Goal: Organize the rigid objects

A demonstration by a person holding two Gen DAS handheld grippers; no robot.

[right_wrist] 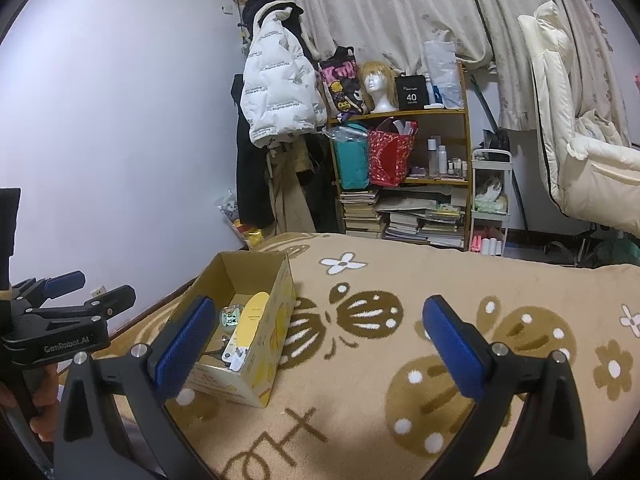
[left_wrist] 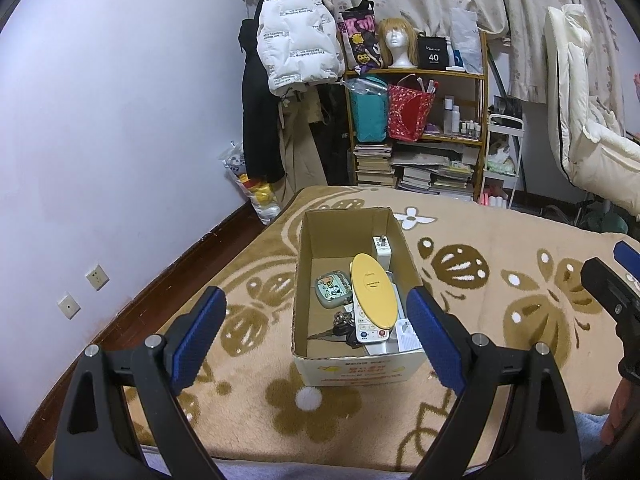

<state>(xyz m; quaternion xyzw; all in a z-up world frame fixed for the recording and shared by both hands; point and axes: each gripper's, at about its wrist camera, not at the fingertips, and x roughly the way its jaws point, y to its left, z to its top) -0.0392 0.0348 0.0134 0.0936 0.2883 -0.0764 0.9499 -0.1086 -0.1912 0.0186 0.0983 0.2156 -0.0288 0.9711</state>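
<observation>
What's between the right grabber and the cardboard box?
Only bare flower-patterned blanket. In the right wrist view the right gripper hangs open beside the cardboard box, with nothing lying on the stretch between them.

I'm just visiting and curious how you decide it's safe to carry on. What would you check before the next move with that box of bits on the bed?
1. Left gripper empty, fingers apart: ok.
2. Right gripper empty, fingers apart: ok.
3. Cardboard box upright on the blanket, top open: ok.
4. Things sit inside the box: yellow oval case, remote, white charger, small green case, keys: ok.
5. Loose things left on the blanket to collect: none in view; beyond the frames, cannot tell.
6. The two grippers apart from each other: ok.
</observation>
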